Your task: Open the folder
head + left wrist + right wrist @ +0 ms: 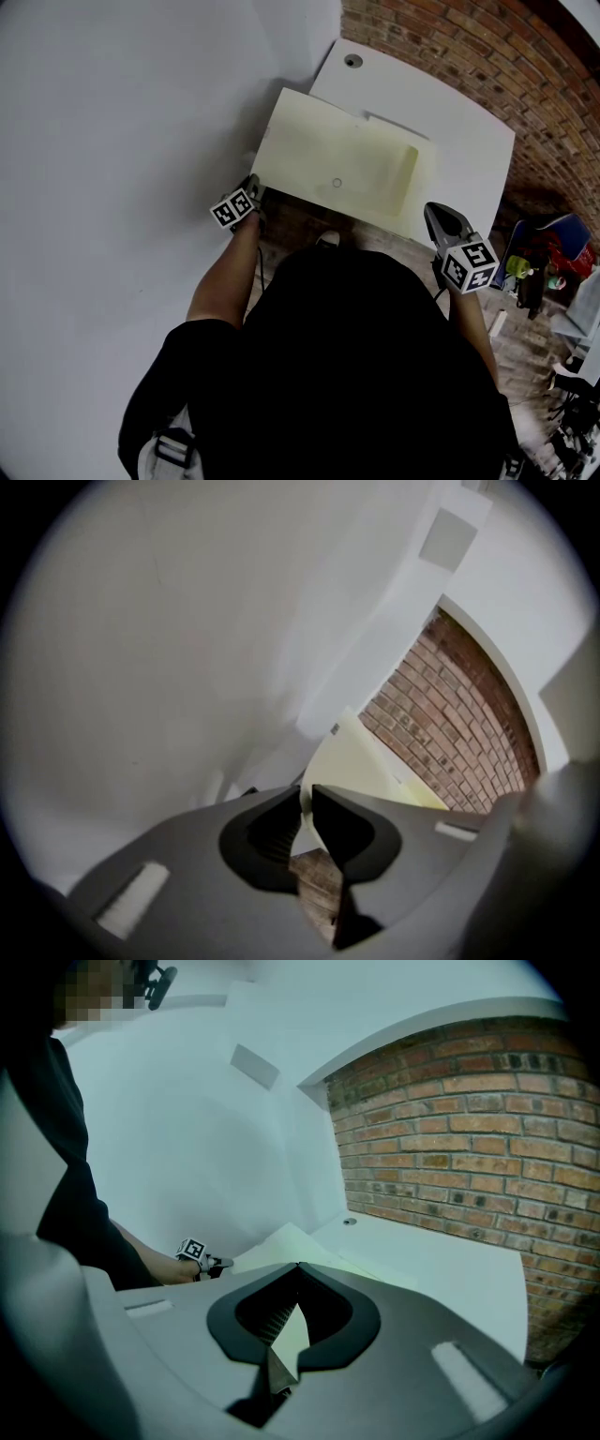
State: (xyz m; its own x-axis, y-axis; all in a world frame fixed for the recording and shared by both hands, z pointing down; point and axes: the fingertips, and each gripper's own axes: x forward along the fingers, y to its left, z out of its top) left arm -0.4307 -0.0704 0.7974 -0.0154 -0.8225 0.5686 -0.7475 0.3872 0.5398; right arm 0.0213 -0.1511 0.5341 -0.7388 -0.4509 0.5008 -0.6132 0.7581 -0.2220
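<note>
Head view: the cream folder (337,159) lies on the white table (464,122), stretching between my left gripper (255,189) and right gripper (432,214).

Left gripper view: my jaws are nearly together, nipping the folder's corner.

Right gripper view: my tips meet, with the folder's edge caught between them.

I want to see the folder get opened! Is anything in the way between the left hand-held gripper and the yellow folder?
Nothing visible is. The left hand-held gripper is right at the near left corner of the folder, with its pale edge showing between the jaws. Nothing lies on the folder either.
</note>
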